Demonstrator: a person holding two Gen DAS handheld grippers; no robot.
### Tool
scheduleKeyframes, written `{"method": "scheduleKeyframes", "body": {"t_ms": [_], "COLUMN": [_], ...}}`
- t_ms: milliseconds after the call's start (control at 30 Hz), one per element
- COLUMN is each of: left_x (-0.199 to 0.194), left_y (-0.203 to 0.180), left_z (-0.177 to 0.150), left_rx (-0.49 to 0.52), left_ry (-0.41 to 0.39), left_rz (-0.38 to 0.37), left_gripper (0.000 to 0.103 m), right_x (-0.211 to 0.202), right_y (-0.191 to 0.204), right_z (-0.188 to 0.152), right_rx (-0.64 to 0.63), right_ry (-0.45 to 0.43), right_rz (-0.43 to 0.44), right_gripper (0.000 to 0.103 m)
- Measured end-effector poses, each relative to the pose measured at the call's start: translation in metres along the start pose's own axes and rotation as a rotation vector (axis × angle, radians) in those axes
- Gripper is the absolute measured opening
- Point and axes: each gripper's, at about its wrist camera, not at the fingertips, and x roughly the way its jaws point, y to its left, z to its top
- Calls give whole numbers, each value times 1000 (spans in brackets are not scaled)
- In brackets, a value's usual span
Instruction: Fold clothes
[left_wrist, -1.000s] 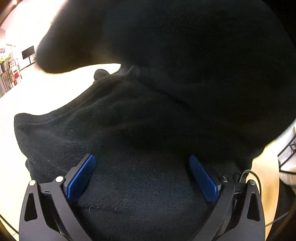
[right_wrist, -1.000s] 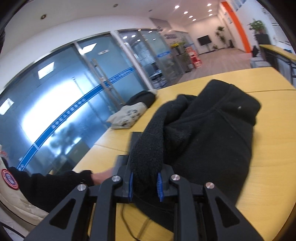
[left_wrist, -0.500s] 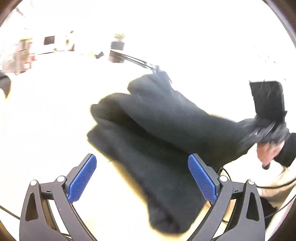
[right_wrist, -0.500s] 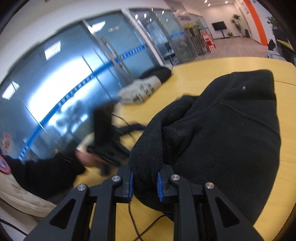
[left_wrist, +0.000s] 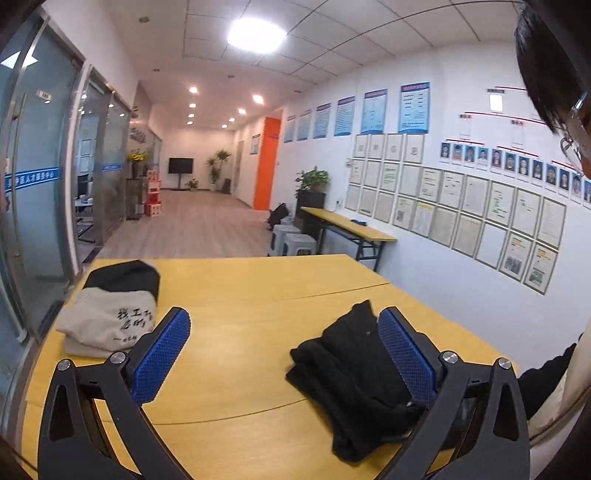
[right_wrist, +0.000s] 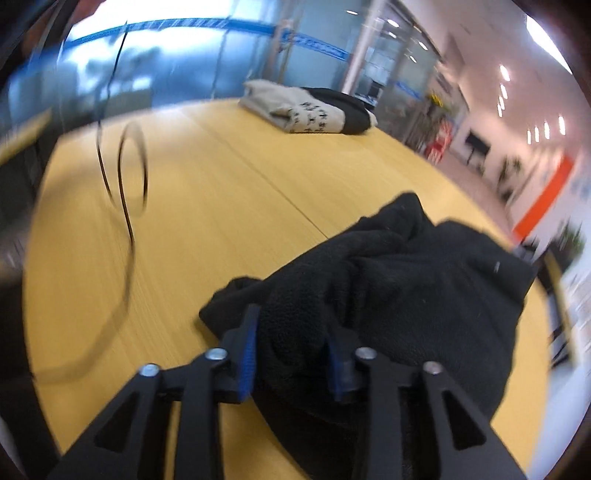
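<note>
A black fleece garment (left_wrist: 354, 369) lies bunched in a rough fold on the yellow table (left_wrist: 240, 384). My left gripper (left_wrist: 284, 321) is open and lifted back from it with nothing between its blue pads (left_wrist: 162, 354). The fleece sits just behind its right finger. In the right wrist view the black fleece (right_wrist: 424, 295) fills the lower right. My right gripper (right_wrist: 291, 321) holds a thick roll of the fleece's near edge between its pads, low over the table. The picture there is blurred.
A folded beige top with black print (left_wrist: 107, 325) and a folded black garment (left_wrist: 125, 275) lie at the table's far left corner. A loose black cable (right_wrist: 125, 206) curls over the table. A person's sleeve (left_wrist: 543, 373) is at the right edge. Stools (left_wrist: 291, 240) and a side table (left_wrist: 347, 223) stand beyond.
My left gripper has pulled up and away from the fleece, which filled its view before. The right gripper has swung left with the fleece edge, its pads standing a little wider apart.
</note>
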Motion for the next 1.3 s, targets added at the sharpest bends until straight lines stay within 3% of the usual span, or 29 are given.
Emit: {"method": "scheduleKeyframes", "body": {"t_ms": [100,233,300,333,433,533,600,700,800,900,967,1033,1200,1300], "left_x": [-16,7,29,35,52,85,111,177,254,270,280,290,314,326], "left_y": [-10,-17,-7,-8,-15,-45,-70,-115,-146,-137,-130,-123,-107,-101], "left_z": [3,-4,-11,-13,-10,-4,-1,-17,-61,-92,-112,-132,-182,-203], "left_rx": [25,-6,-31,-45,-62,-26,-6,14,40,36,33,31,23,25], "left_ry": [-3,28,53,58,73,84,86,157,305,345,369,394,455,480], "left_rz": [-9,-18,-24,-39,-101,-234,-331,-462,-481,-453,-433,-413,-363,-344], "left_gripper": [103,103,103,103,103,103,103,103,103,99,93,94,103,103], "right_x": [2,1,8,12,-20,-60,-78,-91,-87,-66,-53,-39,10,25], "right_y": [33,76,76,75,39,-15,-49,-79,-94,-94,-87,-81,-61,-62], "right_z": [8,18,22,24,15,-13,-37,-69,-96,-112,-112,-113,-96,-92], "right_rx": [-148,-285,-218,-175,46,284,394,454,465,381,298,214,-17,-50], "right_ry": [-16,-77,-69,-63,-208,-319,-335,-288,-173,-26,5,36,63,76], "right_rz": [-51,-68,15,62,248,324,280,146,-16,-173,-254,-334,-402,-446], "right_gripper": [52,44,42,35,36,59,63,64,65,67,67,70,74,68]}}
